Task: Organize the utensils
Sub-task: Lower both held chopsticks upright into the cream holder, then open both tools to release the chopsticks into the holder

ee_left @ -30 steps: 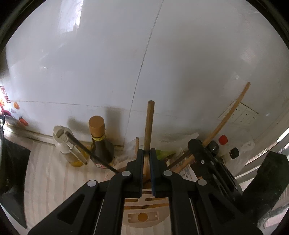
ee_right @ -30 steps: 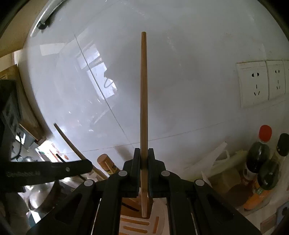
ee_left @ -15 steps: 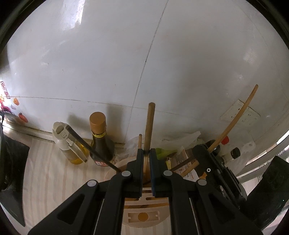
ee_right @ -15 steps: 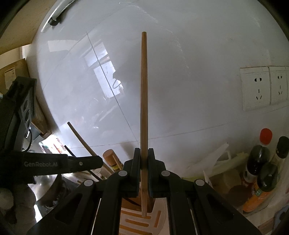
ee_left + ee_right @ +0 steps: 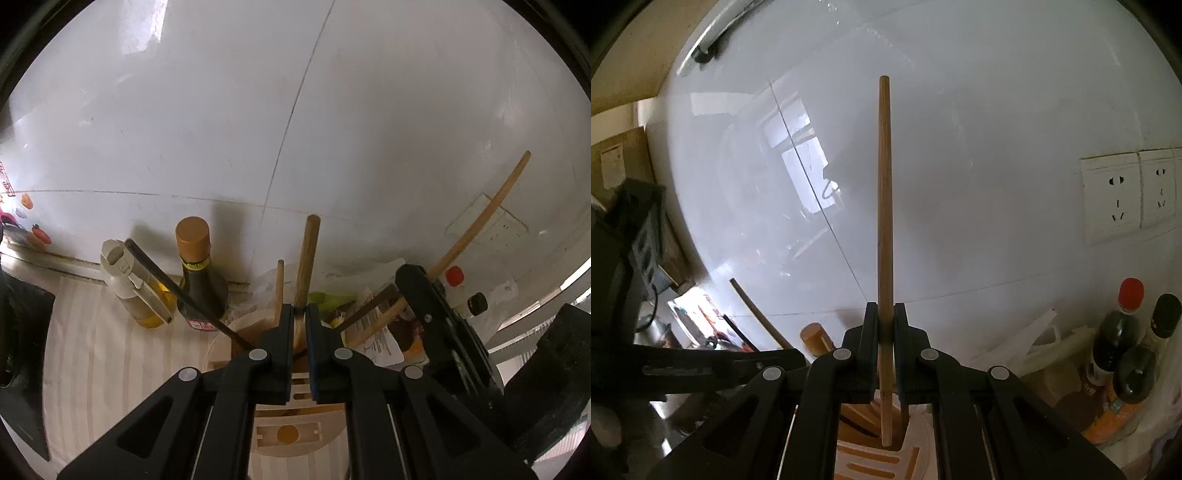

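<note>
My left gripper [image 5: 300,317] is shut on a thick round wooden handle [image 5: 308,254] that stands upright in a slotted wooden utensil holder [image 5: 288,413]. A thin wooden stick [image 5: 279,288] and a slim black utensil [image 5: 173,284] also lean out of the holder. My right gripper [image 5: 885,321] is shut on a long slender wooden handle [image 5: 884,206]; its lower end hangs just above the holder's slots [image 5: 860,417]. The right gripper [image 5: 410,277] and its handle [image 5: 487,210] show at the right of the left wrist view. The left gripper [image 5: 798,360] appears low left in the right wrist view.
A glossy white tiled wall stands close behind. An oil dispenser [image 5: 129,288] and a dark brown-capped bottle [image 5: 195,273] stand left of the holder. Sauce bottles [image 5: 1123,332], a plastic bag [image 5: 1034,343] and wall sockets [image 5: 1108,195] are on the right. Striped counter [image 5: 92,369] lies front left.
Both grippers keep their hold and stay about where they were. The right wrist view has tilted a little, so the left gripper reaches further in from the left.
</note>
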`<control>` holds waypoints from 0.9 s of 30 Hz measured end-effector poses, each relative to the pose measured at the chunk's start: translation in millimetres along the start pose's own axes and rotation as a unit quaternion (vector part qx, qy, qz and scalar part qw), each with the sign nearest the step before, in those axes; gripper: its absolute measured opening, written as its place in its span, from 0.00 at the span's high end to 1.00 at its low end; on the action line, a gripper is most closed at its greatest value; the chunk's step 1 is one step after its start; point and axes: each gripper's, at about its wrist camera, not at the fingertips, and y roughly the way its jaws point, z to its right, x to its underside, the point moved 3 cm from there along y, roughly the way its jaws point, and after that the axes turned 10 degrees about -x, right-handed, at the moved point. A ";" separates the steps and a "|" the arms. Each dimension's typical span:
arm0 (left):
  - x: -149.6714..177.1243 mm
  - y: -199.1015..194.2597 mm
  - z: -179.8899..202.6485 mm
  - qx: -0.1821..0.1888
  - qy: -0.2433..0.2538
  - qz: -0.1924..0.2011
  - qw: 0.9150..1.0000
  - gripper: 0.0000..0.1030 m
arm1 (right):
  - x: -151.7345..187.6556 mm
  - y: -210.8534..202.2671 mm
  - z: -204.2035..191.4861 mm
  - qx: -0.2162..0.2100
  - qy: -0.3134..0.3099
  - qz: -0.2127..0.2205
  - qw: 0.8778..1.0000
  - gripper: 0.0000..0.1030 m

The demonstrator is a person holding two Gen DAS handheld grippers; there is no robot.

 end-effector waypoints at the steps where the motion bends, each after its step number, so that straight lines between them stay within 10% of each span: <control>1: 0.4 0.5 -0.4 0.000 -0.001 -0.001 1.000 0.96 | 1.6 1.2 0.3 0.003 -0.002 -0.001 1.000 0.93; 19: 2.0 -11.6 -7.0 -0.021 -0.014 0.000 1.000 0.91 | 8.0 -15.3 12.6 -0.002 0.034 -0.005 0.999 0.82; 23: 0.8 -26.4 -9.1 -0.039 -0.016 0.023 0.999 0.09 | 3.4 -27.3 16.6 0.002 0.050 0.001 0.999 0.66; 27: 2.4 -48.3 -11.1 -0.059 -0.011 0.059 0.996 0.03 | -0.9 -51.6 17.3 0.011 0.060 0.008 0.998 0.48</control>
